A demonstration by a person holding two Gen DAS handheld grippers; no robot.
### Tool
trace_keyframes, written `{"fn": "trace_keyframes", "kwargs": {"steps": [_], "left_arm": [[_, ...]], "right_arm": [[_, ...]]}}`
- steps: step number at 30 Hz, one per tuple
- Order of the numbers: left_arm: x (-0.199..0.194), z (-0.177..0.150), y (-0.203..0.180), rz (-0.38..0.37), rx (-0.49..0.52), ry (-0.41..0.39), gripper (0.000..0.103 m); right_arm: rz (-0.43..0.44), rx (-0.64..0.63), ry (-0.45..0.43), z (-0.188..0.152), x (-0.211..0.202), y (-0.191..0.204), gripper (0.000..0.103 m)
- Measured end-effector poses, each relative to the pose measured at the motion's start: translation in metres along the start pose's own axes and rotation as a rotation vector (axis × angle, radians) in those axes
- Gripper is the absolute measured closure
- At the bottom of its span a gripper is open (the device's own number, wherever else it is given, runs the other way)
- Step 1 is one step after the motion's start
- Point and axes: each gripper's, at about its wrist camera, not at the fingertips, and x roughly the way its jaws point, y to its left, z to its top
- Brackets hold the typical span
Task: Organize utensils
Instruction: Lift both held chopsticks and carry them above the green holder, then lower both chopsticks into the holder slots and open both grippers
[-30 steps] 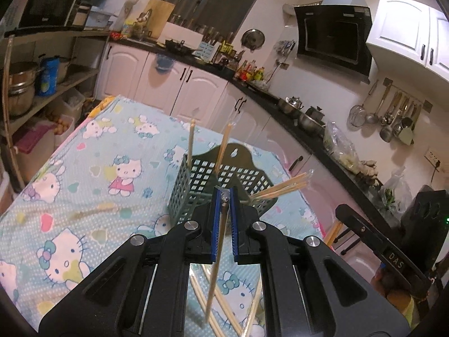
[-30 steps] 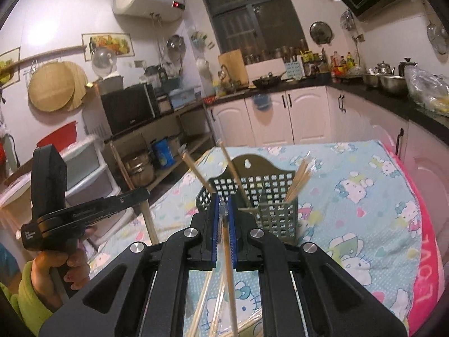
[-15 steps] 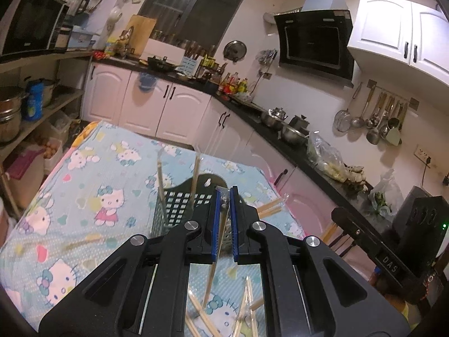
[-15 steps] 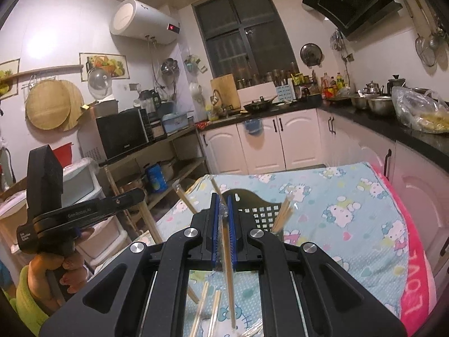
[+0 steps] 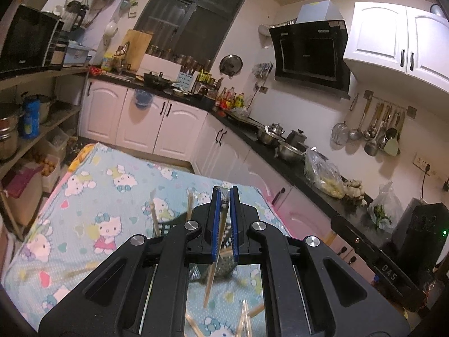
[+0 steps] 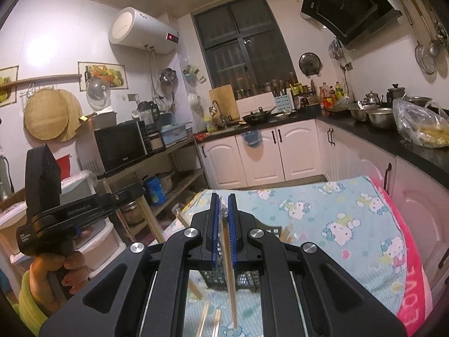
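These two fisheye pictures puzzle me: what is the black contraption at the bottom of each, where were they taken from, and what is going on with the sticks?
No robot here: a person holds a hand-operated gripper in each hand, and a camera on each looks forward along its two blue-lined fingers. One picture is from the left gripper, the other from the right gripper. The right view also shows the person's left hand on the other tool. Each gripper is shut on one chopstick: the left chopstick, the right chopstick. Below is a table with a cartoon-cat cloth, a dark mesh basket already holding some chopsticks, and more loose chopsticks on the cloth.
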Motion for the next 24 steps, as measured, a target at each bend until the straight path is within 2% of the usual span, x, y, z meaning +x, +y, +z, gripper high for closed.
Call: {"fn": "trace_keyframes", "kwargs": {"steps": [17,24], "left_arm": [[0.011,0.049,0.015,0.067,0.004,-0.109,0.101],[0.020,0.059,0.017,0.097,0.008,-0.142,0.101]], "right_arm": [[-0.001,-0.019,-0.048,0.034,0.034,0.003,0.096],[0.001,-0.025,-0.078,0.049,0.049,0.007,0.096]]}}
